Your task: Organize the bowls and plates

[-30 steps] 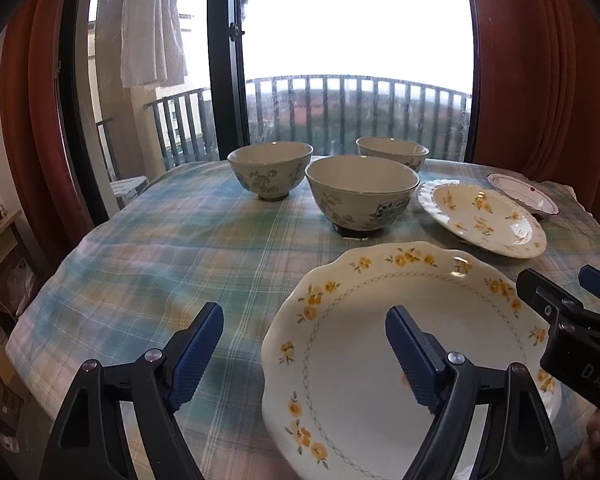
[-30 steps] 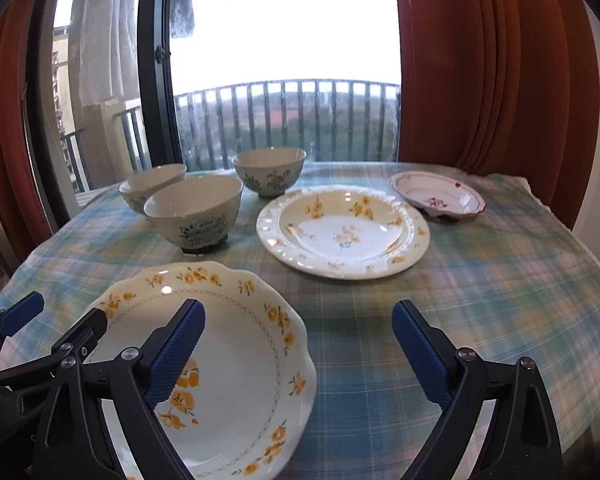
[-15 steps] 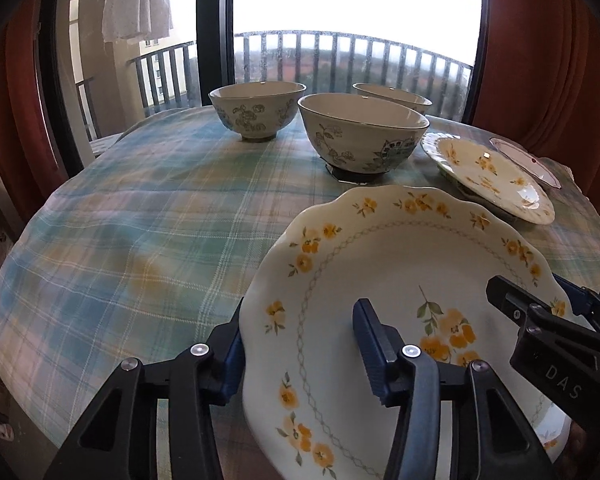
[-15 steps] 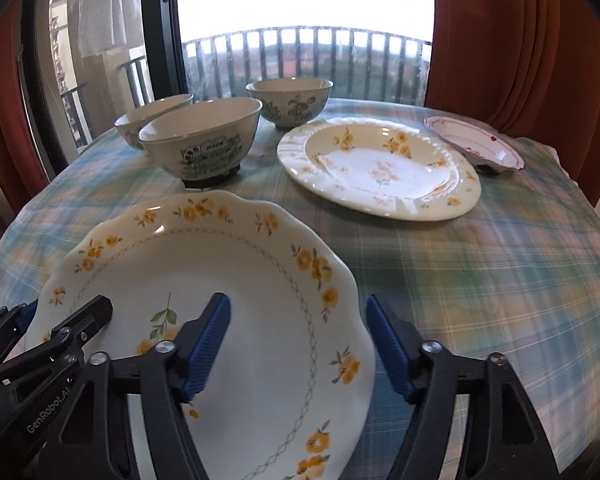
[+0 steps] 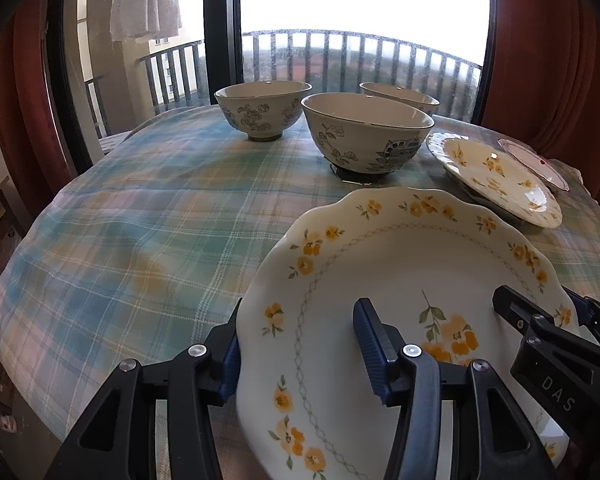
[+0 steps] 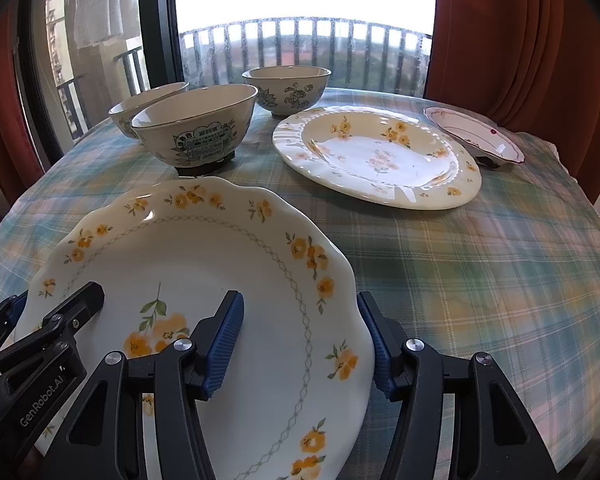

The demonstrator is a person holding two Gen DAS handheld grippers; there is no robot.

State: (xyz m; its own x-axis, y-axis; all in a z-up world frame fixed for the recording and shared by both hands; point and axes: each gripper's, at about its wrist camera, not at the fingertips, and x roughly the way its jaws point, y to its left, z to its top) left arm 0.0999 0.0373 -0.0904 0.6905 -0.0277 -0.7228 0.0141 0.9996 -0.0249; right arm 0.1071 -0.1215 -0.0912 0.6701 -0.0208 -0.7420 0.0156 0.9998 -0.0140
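A scalloped white plate with yellow flowers (image 5: 400,260) (image 6: 204,248) lies at the near edge of the table. My left gripper (image 5: 296,320) is shut on its left rim, one pad outside the edge and one on the plate's face. My right gripper (image 6: 300,304) straddles the right rim with its jaws closing. Its outer pad is at the edge and its inner pad is over the face, and I see no firm pinch. Each gripper shows in the other's view, the right gripper (image 5: 540,304) and the left gripper (image 6: 54,300), on opposite sides of the plate.
Three floral bowls stand farther back: a near bowl (image 5: 366,132), a left bowl (image 5: 266,108) and a far bowl (image 5: 400,94). A second flowered plate (image 6: 376,156) and a small pink-rimmed dish (image 6: 472,136) lie to the right. A plaid cloth (image 5: 140,220) covers the table; red curtains flank the window.
Both grippers dropped and tipped down toward the flowered plate. Their wide jaws narrowed around its left and right rims. The right jaws narrowed further in the last half second.
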